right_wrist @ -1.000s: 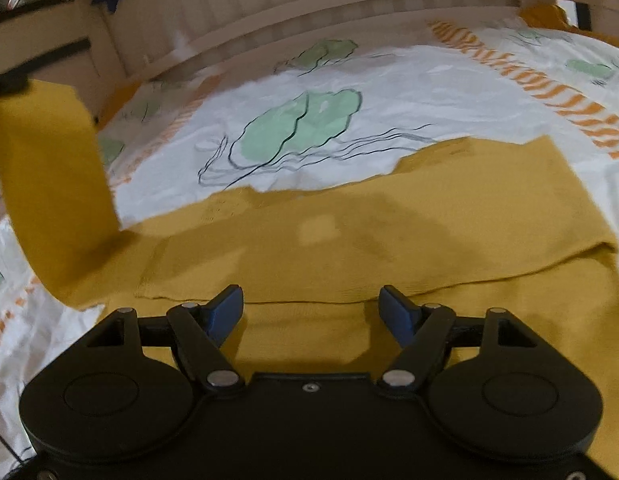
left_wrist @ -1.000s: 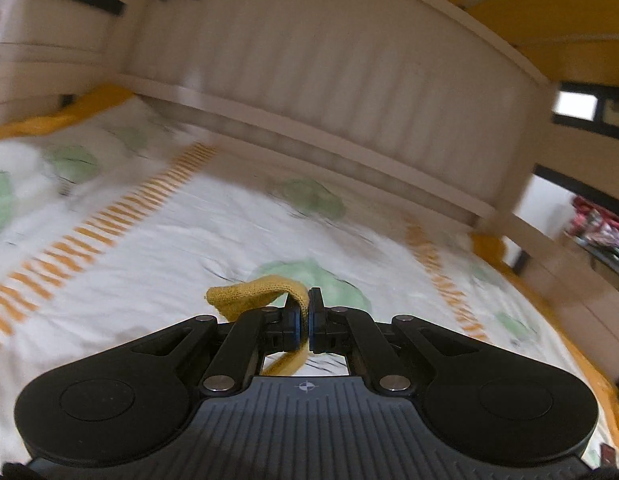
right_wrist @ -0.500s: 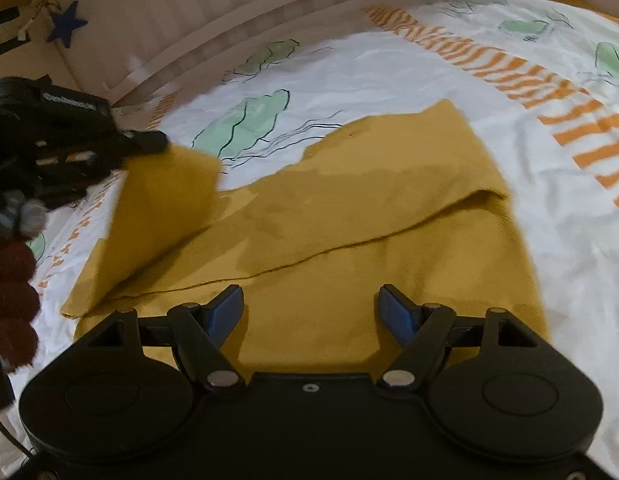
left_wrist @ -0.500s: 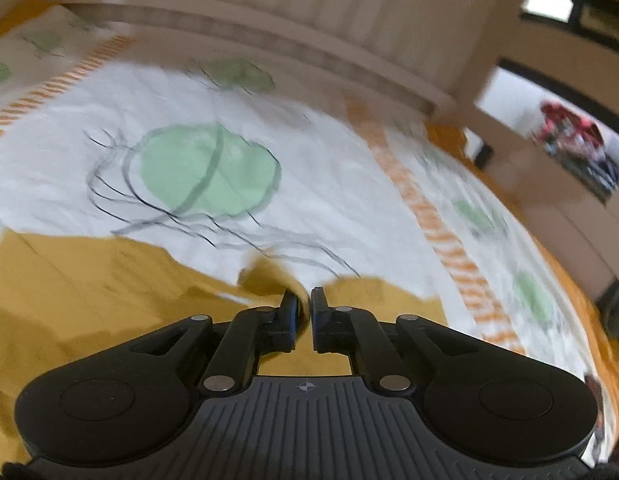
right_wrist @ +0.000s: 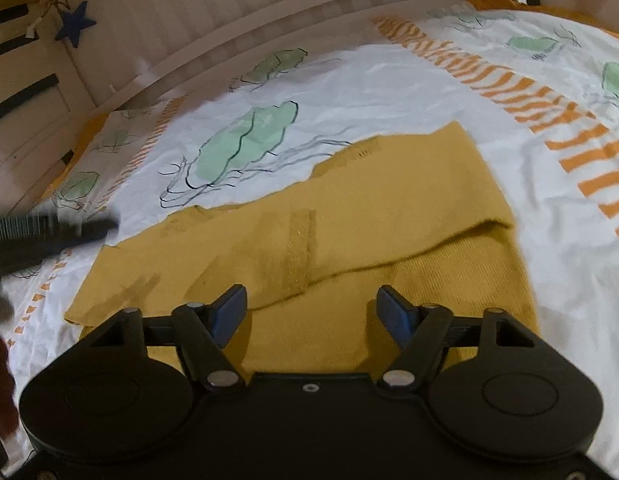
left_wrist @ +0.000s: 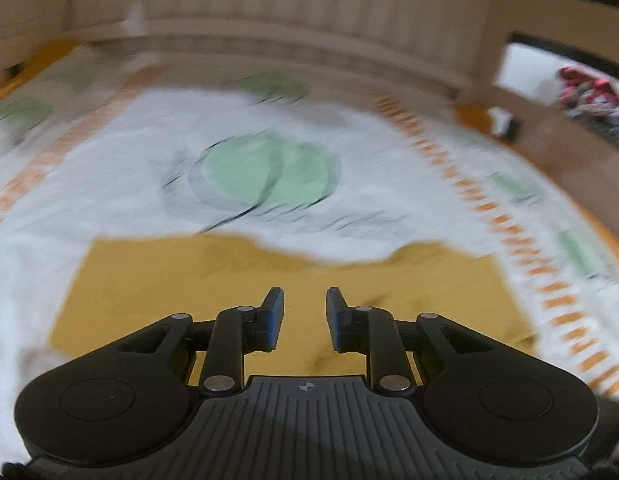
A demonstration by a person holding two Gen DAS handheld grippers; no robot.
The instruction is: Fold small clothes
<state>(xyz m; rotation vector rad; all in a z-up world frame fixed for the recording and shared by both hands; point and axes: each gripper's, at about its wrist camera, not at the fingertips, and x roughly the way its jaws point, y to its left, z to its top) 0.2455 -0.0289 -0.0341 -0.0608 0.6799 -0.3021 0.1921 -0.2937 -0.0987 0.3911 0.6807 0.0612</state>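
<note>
A mustard-yellow knitted garment (right_wrist: 349, 216) lies flat on the bed with both sleeves folded across its body. It also shows in the blurred left wrist view (left_wrist: 213, 280). My left gripper (left_wrist: 305, 312) is open and empty just above the garment. It appears as a dark blurred shape at the left edge of the right wrist view (right_wrist: 49, 232). My right gripper (right_wrist: 311, 312) is wide open and empty over the garment's near part.
The bed has a white sheet (right_wrist: 389, 92) with green leaf prints and orange striped bands. A slatted wooden rail (right_wrist: 237, 20) runs along the far side, with a blue star (right_wrist: 75, 24) hanging on it. A room opening (left_wrist: 549, 76) is at the right.
My left gripper carried the sleeve across the garment, laid it down and opened. The sleeve now lies flat on the body. My right gripper stayed open.
</note>
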